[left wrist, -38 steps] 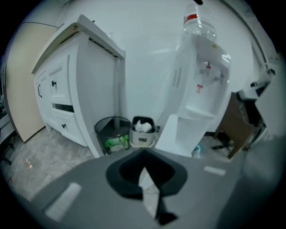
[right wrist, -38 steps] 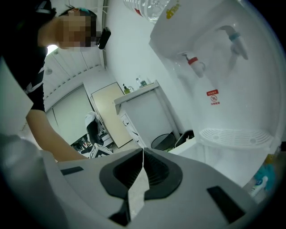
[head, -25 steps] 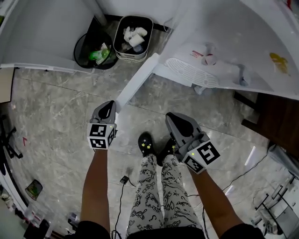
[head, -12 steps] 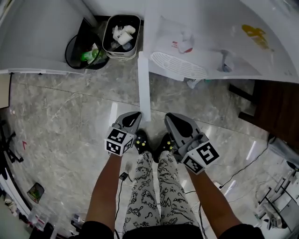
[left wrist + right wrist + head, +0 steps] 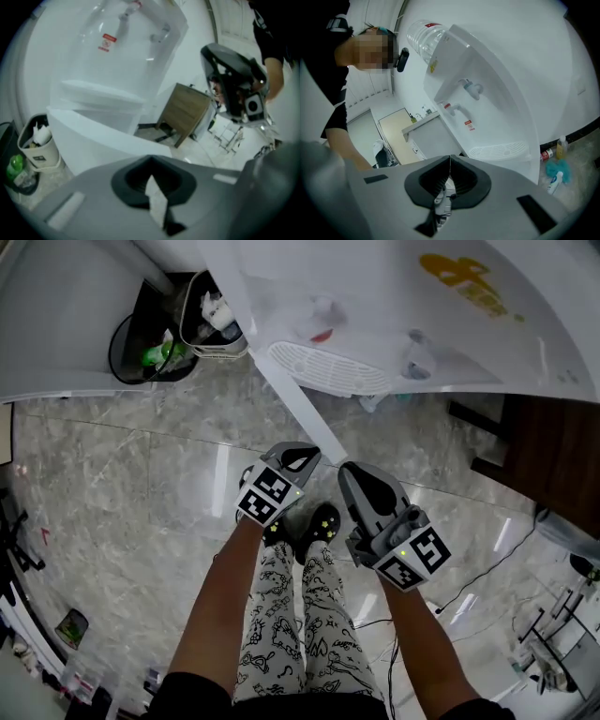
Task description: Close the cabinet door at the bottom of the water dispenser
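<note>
The white water dispenser (image 5: 394, 306) stands at the top of the head view, with its drip tray (image 5: 328, 368) facing me. Its bottom cabinet door (image 5: 292, 413) stands out from it as a narrow white strip that runs down to the right. My left gripper (image 5: 302, 454) is shut, its tip right at the door's free edge. In the left gripper view the door (image 5: 98, 140) fills the space just beyond the shut left gripper (image 5: 150, 164). My right gripper (image 5: 361, 474) hangs shut and empty beside it, apart from the door, and its own view faces the dispenser (image 5: 487, 108).
A white waste bin (image 5: 211, 320) and a black bin (image 5: 141, 348) stand left of the dispenser. A wooden cabinet (image 5: 548, 456) is at the right. Bottles (image 5: 555, 150) stand on the floor by the wall. My feet (image 5: 305, 526) are just below the grippers. A cable (image 5: 469, 582) lies on the marble floor.
The door has swung from the left toward the right, across the dispenser's front. My left gripper has moved right along with its free edge. The right gripper has hardly moved.
</note>
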Tool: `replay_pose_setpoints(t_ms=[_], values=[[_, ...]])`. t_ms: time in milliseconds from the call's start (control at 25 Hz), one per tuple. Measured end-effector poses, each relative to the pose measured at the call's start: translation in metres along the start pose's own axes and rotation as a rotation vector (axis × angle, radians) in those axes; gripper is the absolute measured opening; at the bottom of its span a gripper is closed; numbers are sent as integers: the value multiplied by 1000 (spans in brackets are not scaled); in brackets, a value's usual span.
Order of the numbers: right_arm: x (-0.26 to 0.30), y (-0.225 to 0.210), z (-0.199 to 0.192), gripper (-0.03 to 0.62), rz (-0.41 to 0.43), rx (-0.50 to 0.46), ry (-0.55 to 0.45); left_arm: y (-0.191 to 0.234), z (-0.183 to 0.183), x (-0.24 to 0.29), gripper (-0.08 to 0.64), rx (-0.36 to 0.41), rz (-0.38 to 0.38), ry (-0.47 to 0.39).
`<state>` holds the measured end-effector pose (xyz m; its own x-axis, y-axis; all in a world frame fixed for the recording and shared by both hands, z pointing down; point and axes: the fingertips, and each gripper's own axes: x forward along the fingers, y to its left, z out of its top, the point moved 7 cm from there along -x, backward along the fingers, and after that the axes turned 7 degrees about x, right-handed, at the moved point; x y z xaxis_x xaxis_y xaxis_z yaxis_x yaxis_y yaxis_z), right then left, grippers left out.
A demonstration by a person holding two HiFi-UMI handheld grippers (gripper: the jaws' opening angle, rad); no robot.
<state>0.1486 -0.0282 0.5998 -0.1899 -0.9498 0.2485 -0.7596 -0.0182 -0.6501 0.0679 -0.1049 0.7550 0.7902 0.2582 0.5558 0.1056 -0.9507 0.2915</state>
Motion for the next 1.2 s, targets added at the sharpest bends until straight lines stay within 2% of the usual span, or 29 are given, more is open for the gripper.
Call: replay_pose_setpoints(t_ms=[120, 240, 400, 520, 640, 800, 960, 1080, 1200], values=[[-5, 0, 12, 17, 34, -34, -6, 5, 17, 17, 0, 54, -15, 22], [-11, -4, 25, 17, 25, -37, -35, 11, 30, 32, 0, 79, -9, 40], [-25, -17, 37, 17, -18, 9, -94, 19, 51, 58, 0, 62, 40, 33], [-36, -23, 39, 17, -46, 20, -99, 26, 65, 77, 0, 33, 97, 28], [-45, -27, 38, 17, -74, 33, -103, 39, 71, 83, 0, -13, 168, 40], [-56, -33, 41, 17, -109, 46, -126, 56, 74, 83, 0, -51, 217, 40], [-63, -36, 44, 17, -146, 50, -140, 65, 79, 80, -1, 0, 241, 51], [-65, -36, 45, 17, -164, 48, -151, 70, 85, 80, 0, -17, 258, 35], [-67, -32, 43, 17, -172, 51, -158, 61, 87, 76, 0, -8, 228, 14]])
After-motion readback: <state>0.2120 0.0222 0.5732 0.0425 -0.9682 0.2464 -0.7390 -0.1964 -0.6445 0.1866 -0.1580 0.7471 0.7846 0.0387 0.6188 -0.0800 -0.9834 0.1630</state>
